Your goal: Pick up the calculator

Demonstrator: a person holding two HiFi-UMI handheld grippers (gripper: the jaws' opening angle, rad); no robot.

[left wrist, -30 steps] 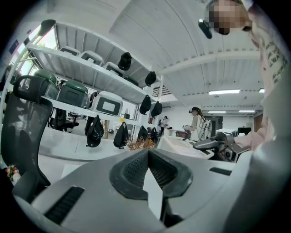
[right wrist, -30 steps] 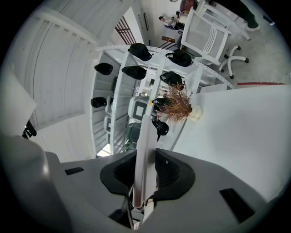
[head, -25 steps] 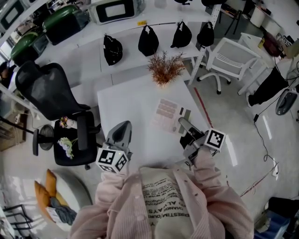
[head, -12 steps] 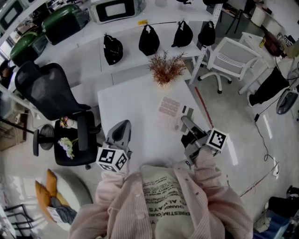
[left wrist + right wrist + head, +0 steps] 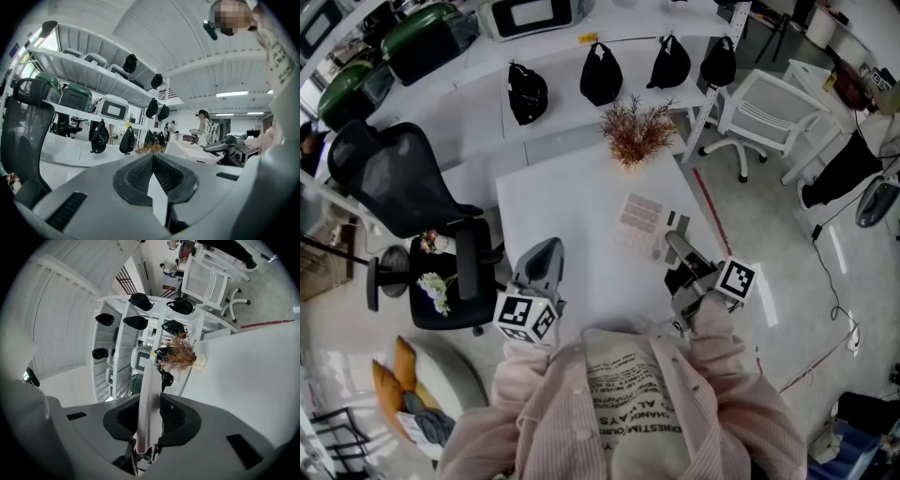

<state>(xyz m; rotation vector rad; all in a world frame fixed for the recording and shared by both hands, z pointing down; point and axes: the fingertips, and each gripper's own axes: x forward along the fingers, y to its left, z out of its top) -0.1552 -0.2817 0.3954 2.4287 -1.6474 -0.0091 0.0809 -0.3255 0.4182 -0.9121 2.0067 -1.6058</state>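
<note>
The right gripper [image 5: 675,246] clamps the calculator [image 5: 639,221] on the person's side of the dried plant [image 5: 635,134]. The grasp is done; lifting seemingly remains. The left gripper [image 5: 547,253] is closed and empty.

Matt pale plastic calculator [image 5: 148,380], smooth white table [image 5: 562,211], black mesh chair [image 5: 394,178], matt grey plastic right gripper [image 5: 677,247]
</note>
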